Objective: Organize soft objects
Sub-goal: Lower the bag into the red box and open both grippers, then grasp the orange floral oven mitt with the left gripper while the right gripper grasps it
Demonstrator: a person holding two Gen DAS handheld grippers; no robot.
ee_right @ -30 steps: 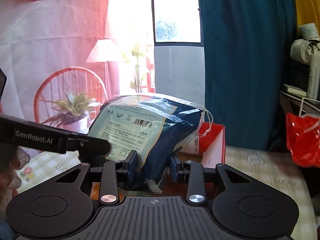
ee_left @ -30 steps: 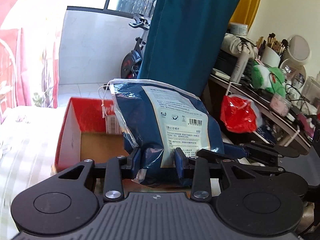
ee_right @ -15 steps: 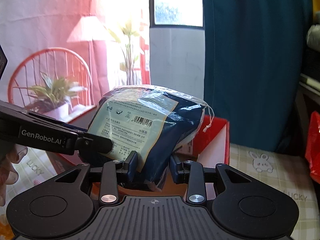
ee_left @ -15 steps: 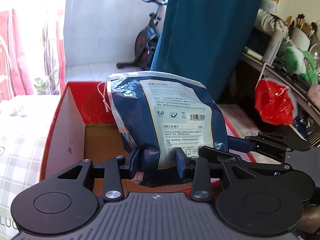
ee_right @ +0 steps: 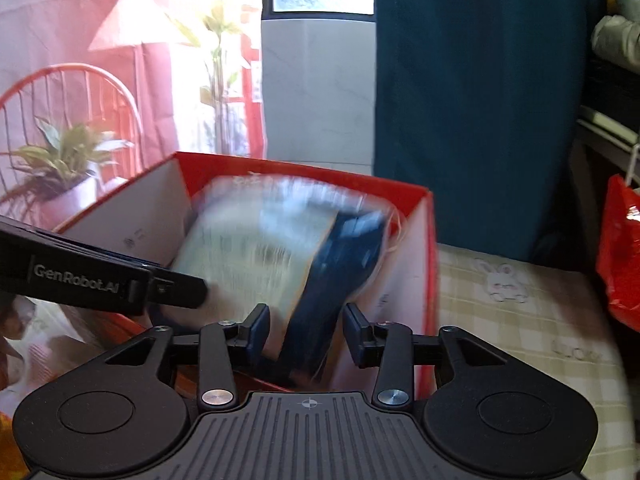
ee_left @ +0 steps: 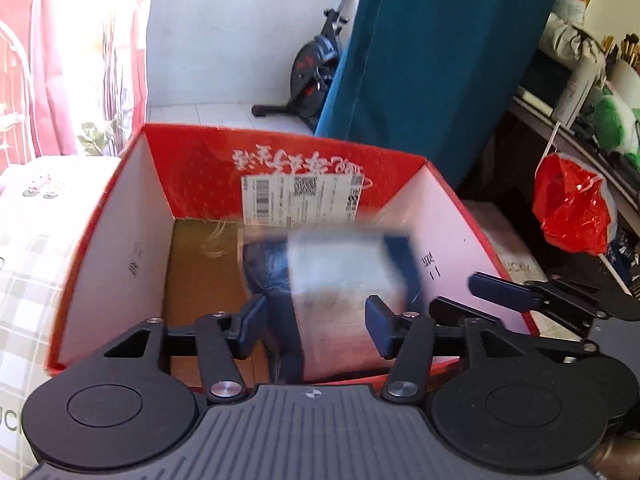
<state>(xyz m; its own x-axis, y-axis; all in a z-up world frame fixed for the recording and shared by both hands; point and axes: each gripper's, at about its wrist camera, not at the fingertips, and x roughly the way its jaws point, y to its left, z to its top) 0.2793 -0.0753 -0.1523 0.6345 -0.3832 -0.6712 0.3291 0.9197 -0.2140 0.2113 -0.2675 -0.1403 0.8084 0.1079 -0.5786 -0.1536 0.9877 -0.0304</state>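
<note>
Blue plastic-wrapped soft pack (ee_left: 336, 280), motion-blurred, inside red cardboard box (ee_left: 192, 168) on checked surface (ee_right: 520, 300); left gripper (ee_left: 316, 326) and right gripper (ee_right: 306, 330) jaws opening, pack between, unpressed.

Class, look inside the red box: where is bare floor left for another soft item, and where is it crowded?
Free: the brown floor of the red cardboard box, between its white left wall and the blue plastic-wrapped soft packet. Crowded: the right side, where the packet lies between both opening claws, left and right.
</note>
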